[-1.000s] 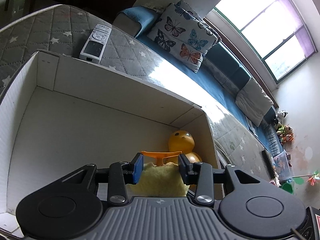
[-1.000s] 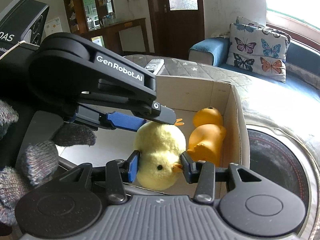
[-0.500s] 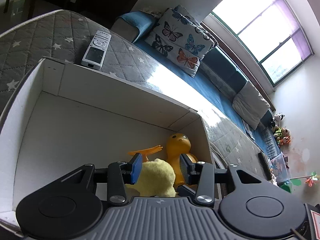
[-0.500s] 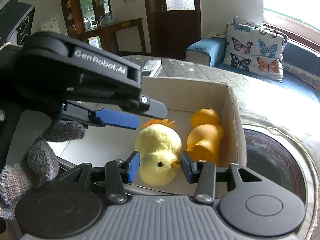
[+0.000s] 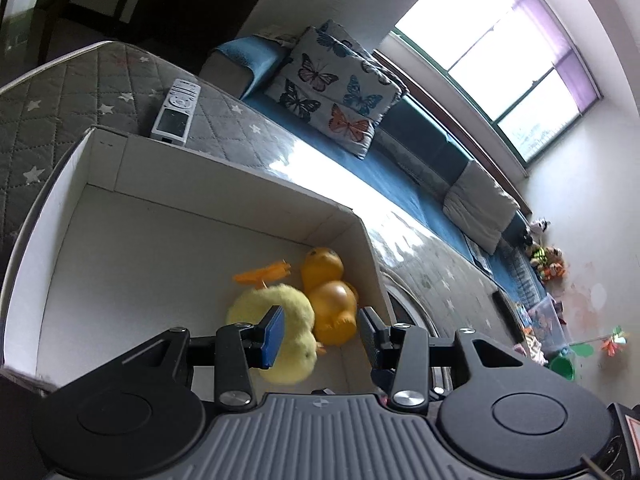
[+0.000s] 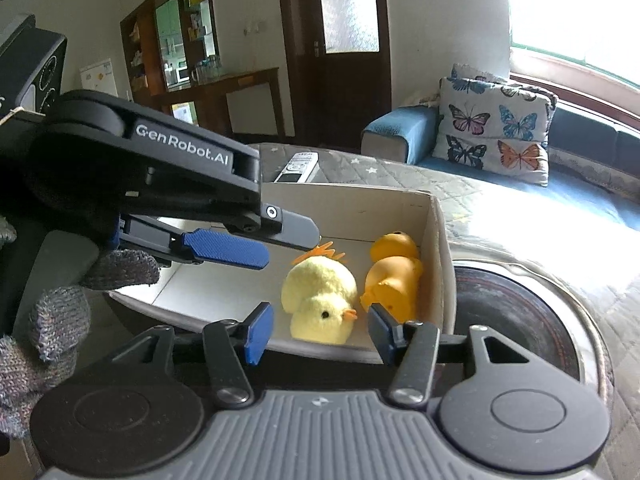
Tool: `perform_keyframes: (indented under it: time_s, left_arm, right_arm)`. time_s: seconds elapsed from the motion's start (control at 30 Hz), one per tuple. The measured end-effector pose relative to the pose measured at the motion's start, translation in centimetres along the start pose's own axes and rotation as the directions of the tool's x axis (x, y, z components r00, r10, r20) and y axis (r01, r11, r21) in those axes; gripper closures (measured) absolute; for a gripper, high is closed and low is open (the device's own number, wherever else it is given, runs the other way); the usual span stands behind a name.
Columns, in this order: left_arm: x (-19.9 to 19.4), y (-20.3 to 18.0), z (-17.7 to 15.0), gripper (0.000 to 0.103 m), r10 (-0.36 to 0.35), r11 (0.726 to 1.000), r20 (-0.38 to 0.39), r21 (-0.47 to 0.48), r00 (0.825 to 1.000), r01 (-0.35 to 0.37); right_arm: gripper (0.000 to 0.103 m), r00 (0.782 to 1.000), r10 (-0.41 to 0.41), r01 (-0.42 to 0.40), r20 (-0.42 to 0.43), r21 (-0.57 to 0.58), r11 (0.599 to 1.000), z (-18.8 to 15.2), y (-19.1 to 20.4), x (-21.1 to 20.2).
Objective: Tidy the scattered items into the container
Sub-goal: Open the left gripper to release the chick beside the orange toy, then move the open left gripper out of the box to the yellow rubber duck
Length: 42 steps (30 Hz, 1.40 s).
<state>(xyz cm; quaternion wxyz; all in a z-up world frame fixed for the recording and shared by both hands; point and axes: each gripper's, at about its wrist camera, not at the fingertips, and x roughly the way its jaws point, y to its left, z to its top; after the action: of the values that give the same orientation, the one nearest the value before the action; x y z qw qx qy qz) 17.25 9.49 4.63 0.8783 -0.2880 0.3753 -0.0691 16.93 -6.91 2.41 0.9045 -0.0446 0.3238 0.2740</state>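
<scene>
plush chick partly hidden, shelf items perhaps bottles

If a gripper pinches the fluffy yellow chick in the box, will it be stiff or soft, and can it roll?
The yellow chick looks like fuzzy plush, so it would probably squash between pads and feel light. Its rounded body might rock, but the pile should resist sliding. It lies close beside the orange duck, so a push may nudge that too.

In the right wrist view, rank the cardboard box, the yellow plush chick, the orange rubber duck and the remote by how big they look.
1. cardboard box, clearly largest
2. yellow plush chick and orange rubber duck: much alike, not ranked
3. remote, looks smallest, but it lies farther from the camera, so that is unsure
</scene>
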Motion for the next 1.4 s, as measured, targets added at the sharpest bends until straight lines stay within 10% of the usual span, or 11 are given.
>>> perform_keyframes:
  time_s: [1.4]
  left_arm:
    - [1.0,-6.6,-11.0,0.06,-0.045,0.976,-0.184,0.2,0.982,0.082]
  right_arm:
    - [0.022,0.988,-0.157,0.155,-0.01,0.227,0.961,-11.0,-5.4,-8.8]
